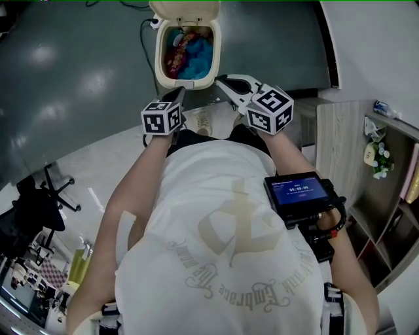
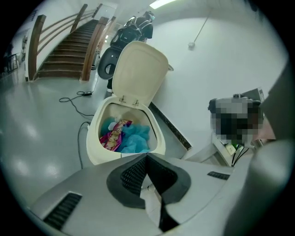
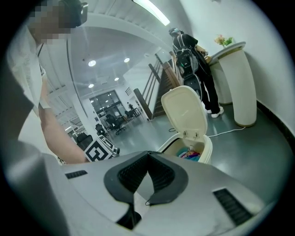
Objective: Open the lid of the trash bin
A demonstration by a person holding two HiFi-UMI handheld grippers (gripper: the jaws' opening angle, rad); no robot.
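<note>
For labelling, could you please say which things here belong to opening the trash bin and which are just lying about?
Job: trash bin, its raised lid, left gripper, right gripper.
Lying about: floor cable, office chair, wooden shelf.
</note>
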